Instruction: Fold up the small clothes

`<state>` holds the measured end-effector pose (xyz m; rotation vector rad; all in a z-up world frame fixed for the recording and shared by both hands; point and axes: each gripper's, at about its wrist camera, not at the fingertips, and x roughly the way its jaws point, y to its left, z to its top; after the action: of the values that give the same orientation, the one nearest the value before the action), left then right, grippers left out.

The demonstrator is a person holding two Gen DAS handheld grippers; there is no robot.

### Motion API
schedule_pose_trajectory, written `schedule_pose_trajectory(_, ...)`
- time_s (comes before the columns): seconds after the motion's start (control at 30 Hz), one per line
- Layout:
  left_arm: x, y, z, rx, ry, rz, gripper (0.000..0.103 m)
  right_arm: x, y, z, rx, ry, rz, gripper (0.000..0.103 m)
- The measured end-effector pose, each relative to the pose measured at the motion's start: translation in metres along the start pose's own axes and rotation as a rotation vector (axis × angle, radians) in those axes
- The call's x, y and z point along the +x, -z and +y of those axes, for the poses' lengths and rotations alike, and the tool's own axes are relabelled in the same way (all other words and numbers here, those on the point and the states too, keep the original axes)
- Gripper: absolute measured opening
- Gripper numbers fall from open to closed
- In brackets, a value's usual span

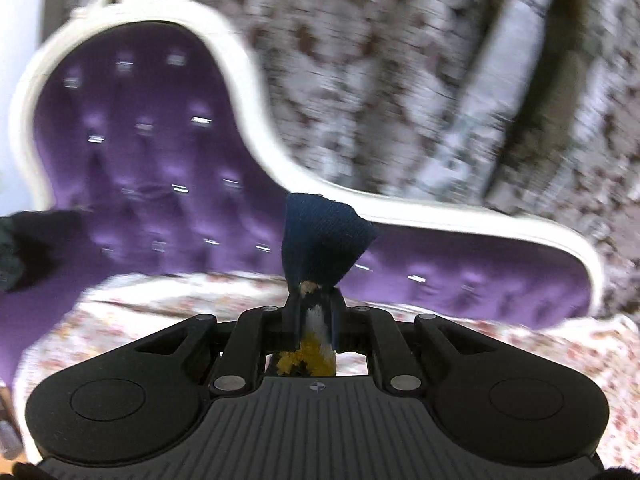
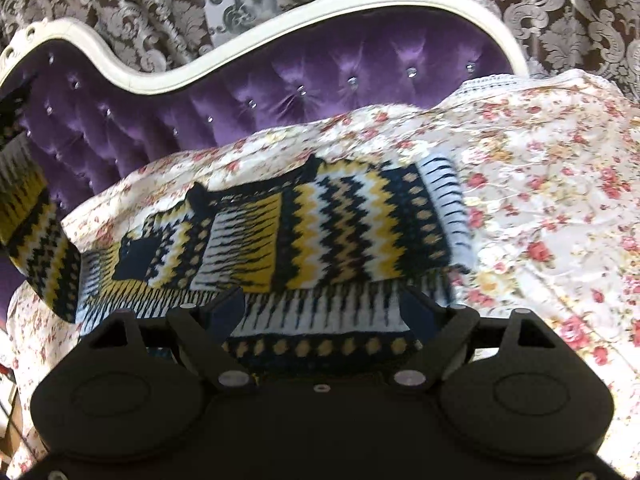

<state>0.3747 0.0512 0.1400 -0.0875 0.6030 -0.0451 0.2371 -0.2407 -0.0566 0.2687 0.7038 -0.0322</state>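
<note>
A small knitted sweater (image 2: 320, 236) with navy, yellow and white zigzag bands lies on the floral bedspread (image 2: 540, 200). One part of it rises at the far left of the right wrist view (image 2: 28, 216). My left gripper (image 1: 314, 300) is shut on a navy edge of the sweater (image 1: 320, 236), lifted above the bed. My right gripper (image 2: 320, 312) is open, its fingers (image 2: 228, 308) straddling the sweater's near hem.
A purple tufted headboard (image 2: 280, 92) with a white frame (image 1: 256, 112) stands behind the bed. Patterned brown and silver curtains (image 2: 160, 8) hang behind it. A dark cloth (image 1: 24, 248) shows at the left edge of the left wrist view.
</note>
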Motion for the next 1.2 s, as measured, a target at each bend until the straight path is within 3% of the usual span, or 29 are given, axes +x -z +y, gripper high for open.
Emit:
schedule_pose_trajectory(0.3,0.049,0.062,-0.107,0.053,0.140,0.099,0.012,-0.013,-0.010,-0.023,0.036,0.047,-0.035,0.086)
schedule_pose_trajectory(0.57,0.080,0.121,-0.163,0.099,0.217,0.182,0.013,-0.013,-0.015,-0.038,0.092,0.041,-0.028,0.086)
schedule_pose_trajectory(0.67,0.086,0.136,-0.175,0.137,0.244,0.199,0.019,-0.013,-0.015,-0.043,0.110,0.048,-0.028,0.086)
schedule_pose_trajectory(0.73,0.087,0.141,-0.183,0.177,0.264,0.193,0.029,-0.014,-0.015,-0.046,0.122,0.053,-0.030,0.086)
schedule_pose_trajectory(0.93,0.060,0.138,-0.193,0.298,0.291,0.081,0.048,-0.013,-0.016,-0.052,0.145,0.069,-0.037,0.086)
schedule_pose_trajectory(1.07,0.048,0.135,-0.184,0.311,0.279,0.029,0.051,-0.011,-0.015,-0.053,0.148,0.072,-0.039,0.086)
schedule_pose_trajectory(1.2,0.045,0.139,-0.155,0.281,0.221,0.034,0.052,-0.009,-0.014,-0.053,0.141,0.073,-0.046,0.086)
